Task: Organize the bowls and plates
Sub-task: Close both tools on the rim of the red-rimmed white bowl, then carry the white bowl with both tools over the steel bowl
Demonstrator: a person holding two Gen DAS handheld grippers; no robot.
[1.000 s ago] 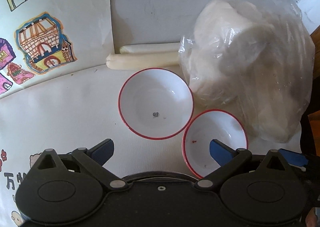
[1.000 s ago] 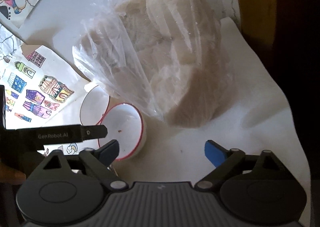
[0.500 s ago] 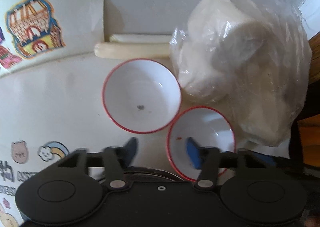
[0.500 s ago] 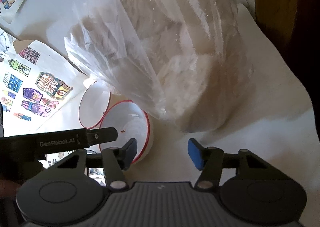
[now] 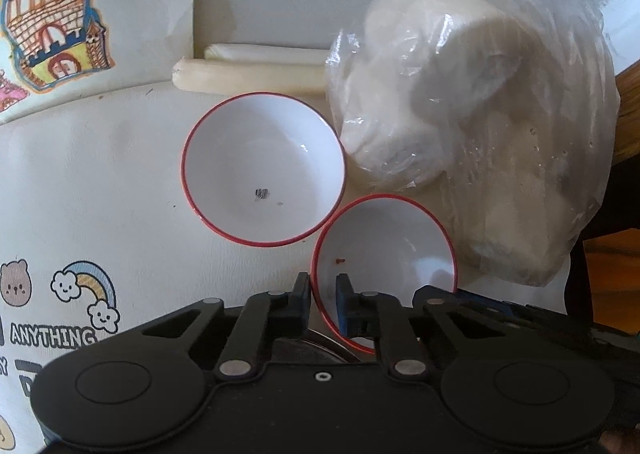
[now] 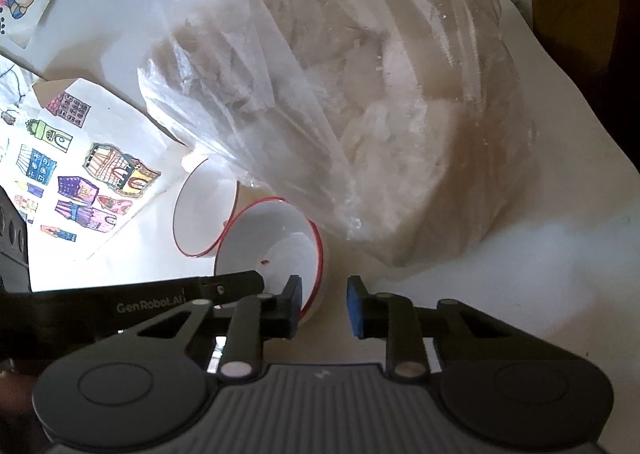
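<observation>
Here the big plastic bag is leaning soft and bulky against both red-rimmed bowls on the white table, the far bowl touching the near bowl rim to rim. You are pinching the near bowl's left rim with the left gripper, its jaws having just been closing, one pad outside and one inside. Your right gripper, jaws narrowing, is straddling the opposite rim without clearly pressing; the bowl is looking light, rigid, glossy and likely slippery, so grip the rim squarely.
</observation>
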